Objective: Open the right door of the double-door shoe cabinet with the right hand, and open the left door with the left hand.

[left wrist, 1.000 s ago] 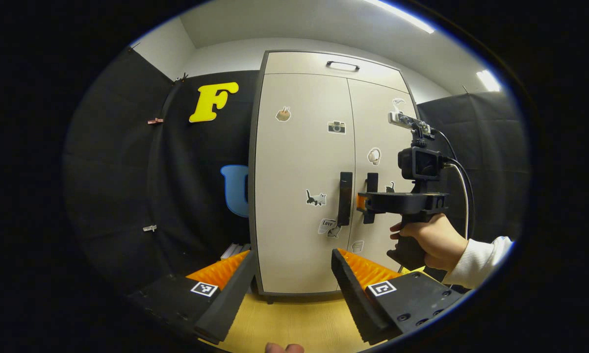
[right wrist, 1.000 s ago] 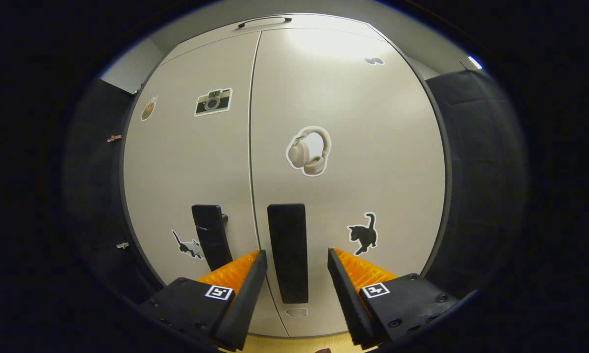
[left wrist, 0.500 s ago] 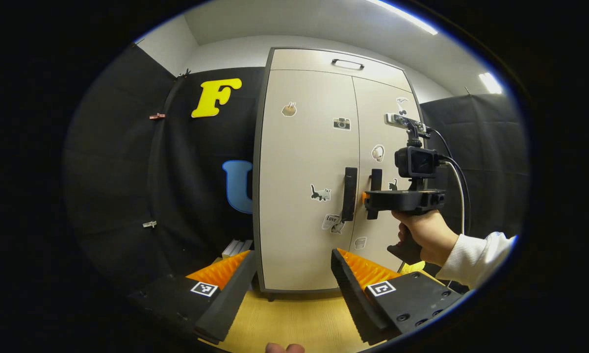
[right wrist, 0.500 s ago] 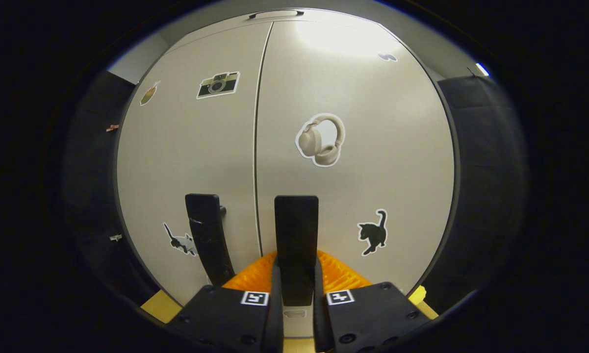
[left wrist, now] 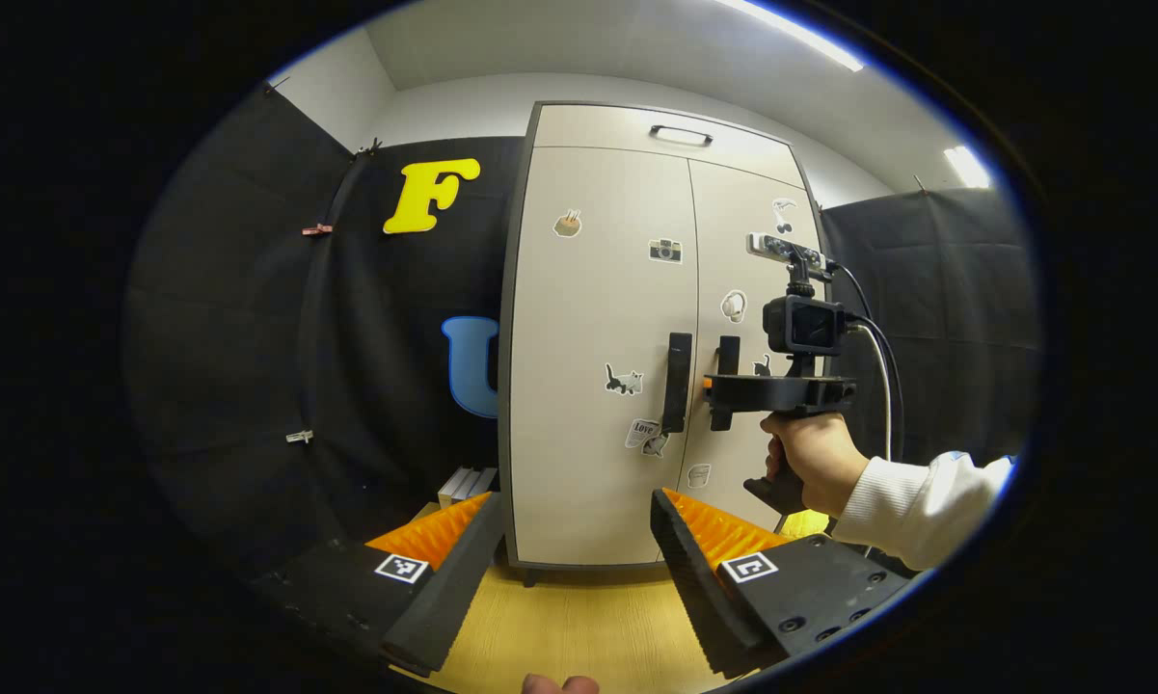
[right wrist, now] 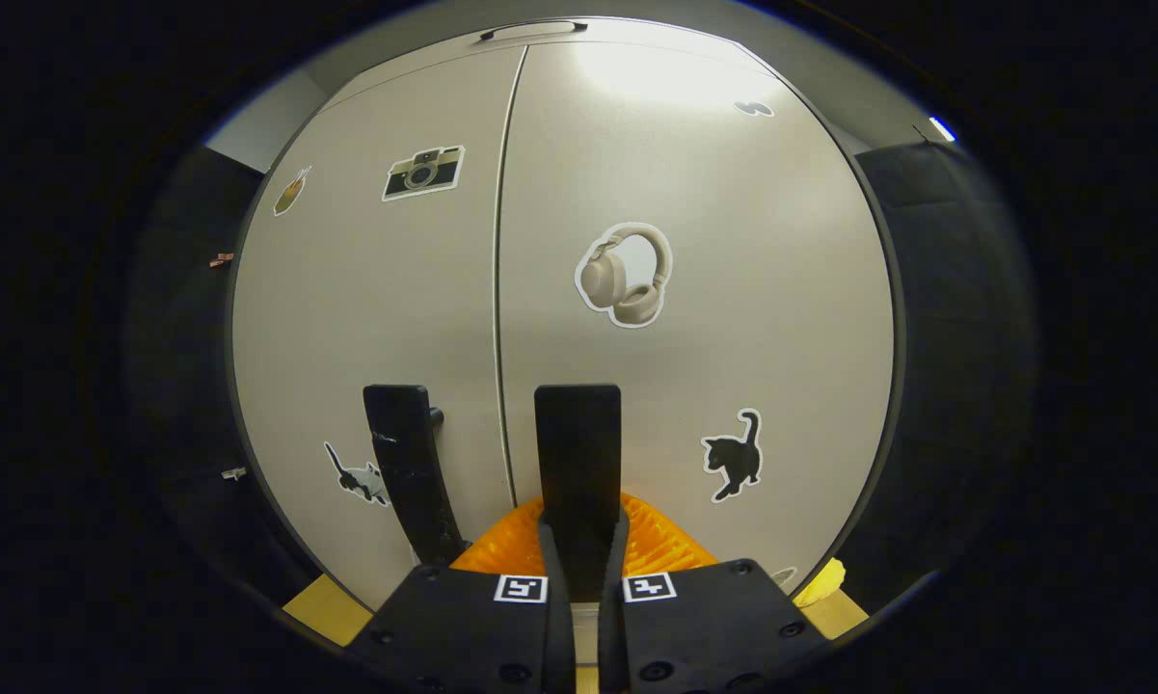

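The beige double-door shoe cabinet [left wrist: 588, 289] stands ahead with both doors closed. In the right gripper view, my right gripper [right wrist: 579, 569] is shut on the right door's black vertical handle [right wrist: 579, 443], both fingers pressing its lower part. The left door's handle [right wrist: 407, 472] stands free just left of the seam. In the left gripper view, a hand [left wrist: 810, 458] holds the right gripper [left wrist: 715, 387] at the right handle [left wrist: 728, 349]. My left gripper [left wrist: 569, 569] is open and well back from the left handle [left wrist: 677, 383].
A light wooden floor [left wrist: 579, 627] runs up to the cabinet's foot. Several white flat items [left wrist: 465, 482] lean at its lower left. A top flap with a handle [left wrist: 680, 133] sits above the doors. Black cloth walls flank the cabinet. A white sleeve [left wrist: 916, 506] reaches in from the right.
My right gripper went from open around the right handle to shut on it. The left gripper drifted back a little, staying open. Both doors remain closed.
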Action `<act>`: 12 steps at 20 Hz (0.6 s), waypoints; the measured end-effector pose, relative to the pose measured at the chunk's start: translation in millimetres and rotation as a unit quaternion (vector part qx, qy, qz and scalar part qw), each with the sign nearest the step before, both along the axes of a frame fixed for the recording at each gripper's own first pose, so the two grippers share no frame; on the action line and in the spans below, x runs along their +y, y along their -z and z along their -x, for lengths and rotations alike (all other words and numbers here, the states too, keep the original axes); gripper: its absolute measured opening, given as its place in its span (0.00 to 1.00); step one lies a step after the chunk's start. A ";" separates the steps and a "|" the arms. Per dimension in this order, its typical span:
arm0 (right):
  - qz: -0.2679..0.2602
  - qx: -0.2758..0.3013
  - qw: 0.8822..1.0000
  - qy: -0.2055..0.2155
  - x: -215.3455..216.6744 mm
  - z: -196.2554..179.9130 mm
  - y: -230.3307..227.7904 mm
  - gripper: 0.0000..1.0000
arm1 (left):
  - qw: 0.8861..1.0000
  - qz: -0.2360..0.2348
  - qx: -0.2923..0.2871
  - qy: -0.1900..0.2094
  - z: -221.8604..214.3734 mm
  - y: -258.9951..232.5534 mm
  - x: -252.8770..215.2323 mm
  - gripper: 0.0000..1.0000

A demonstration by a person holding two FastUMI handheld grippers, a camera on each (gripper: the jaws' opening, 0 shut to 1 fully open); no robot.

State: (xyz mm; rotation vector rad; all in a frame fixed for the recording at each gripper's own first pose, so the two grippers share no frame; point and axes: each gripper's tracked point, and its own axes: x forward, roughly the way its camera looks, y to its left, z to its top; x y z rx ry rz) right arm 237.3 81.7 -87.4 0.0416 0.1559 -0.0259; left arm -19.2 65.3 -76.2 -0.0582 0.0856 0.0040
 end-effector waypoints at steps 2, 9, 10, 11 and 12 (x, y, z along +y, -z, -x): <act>0.016 -0.001 1.000 0.000 -1.0 5.1 -1.7 0.13 | 1.000 0.001 -0.001 -0.009 7.5 -2.8 3.1 0.94; -0.022 -0.022 0.999 -0.023 -12.7 38.2 -14.2 0.13 | 0.999 0.001 0.002 -0.041 31.0 -2.5 8.5 0.94; -0.018 -0.022 0.999 -0.031 -15.1 42.4 -16.4 0.13 | 0.999 -0.001 0.005 -0.044 32.7 -1.9 7.7 0.94; -0.014 -0.024 0.999 -0.037 -17.9 46.5 -18.0 0.13 | 0.999 -0.004 0.005 -0.046 34.0 -1.3 7.4 0.94; -0.016 -0.023 0.999 -0.043 -19.1 50.5 -18.7 0.13 | 0.999 -0.006 0.006 -0.046 34.4 -2.3 5.7 0.94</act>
